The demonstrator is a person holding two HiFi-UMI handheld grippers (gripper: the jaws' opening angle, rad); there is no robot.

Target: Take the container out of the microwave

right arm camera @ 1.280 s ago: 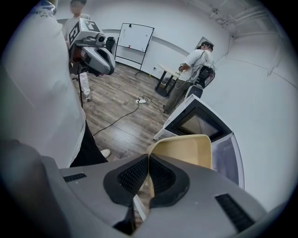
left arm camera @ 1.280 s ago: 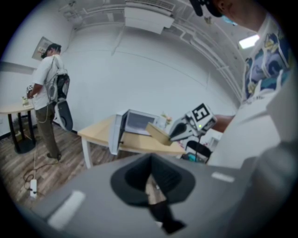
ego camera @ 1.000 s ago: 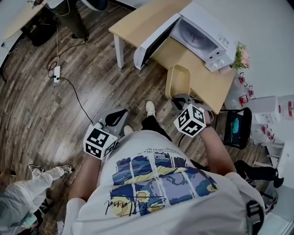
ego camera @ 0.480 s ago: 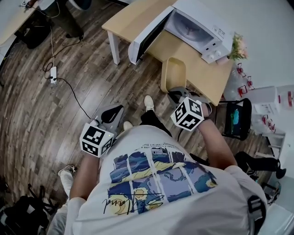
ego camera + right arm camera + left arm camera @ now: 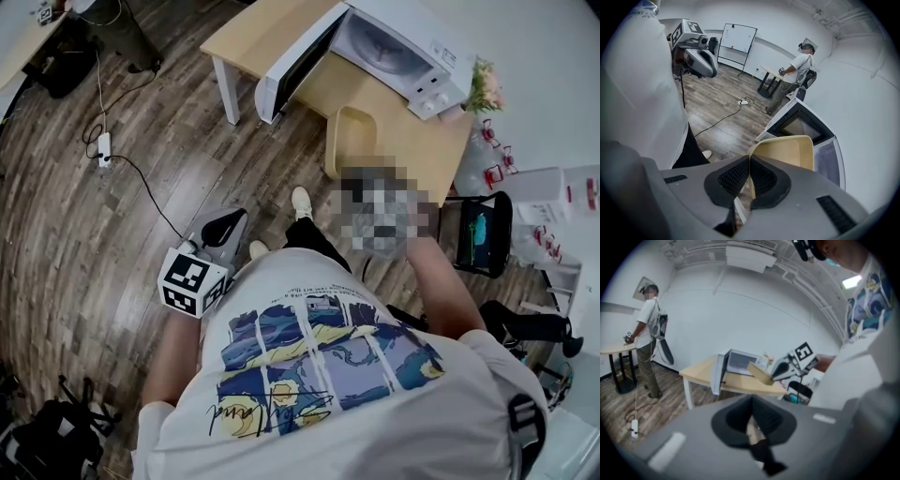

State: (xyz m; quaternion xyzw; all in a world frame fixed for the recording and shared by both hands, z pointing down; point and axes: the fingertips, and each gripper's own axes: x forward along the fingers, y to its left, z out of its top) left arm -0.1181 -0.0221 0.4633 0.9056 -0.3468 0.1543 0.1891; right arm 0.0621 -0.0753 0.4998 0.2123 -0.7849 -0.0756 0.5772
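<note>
The white microwave [image 5: 398, 52] stands on a light wooden table [image 5: 262, 28] with its door [image 5: 291, 66] swung open. The pale yellow container [image 5: 349, 141] is outside it, tilted over the table's front edge. In the right gripper view my right gripper [image 5: 749, 161] is shut on the rim of the container [image 5: 787, 150], with the microwave [image 5: 806, 126] behind. In the head view a blurred patch covers that gripper. My left gripper [image 5: 228, 227] hangs low by my left side, shut and empty [image 5: 751, 404]. From there I see the right gripper [image 5: 780, 371] with the container [image 5: 759, 373].
A black chair [image 5: 478, 248] stands right of the table, with flowers [image 5: 487, 89] at the table's far right corner. A power strip and cable [image 5: 103, 150] lie on the wooden floor at left. Another person [image 5: 797, 70] stands by a round table farther off.
The head view has shifted a little; the container stays in my right gripper in front of the microwave. A person's legs at the lower left have left the head view.
</note>
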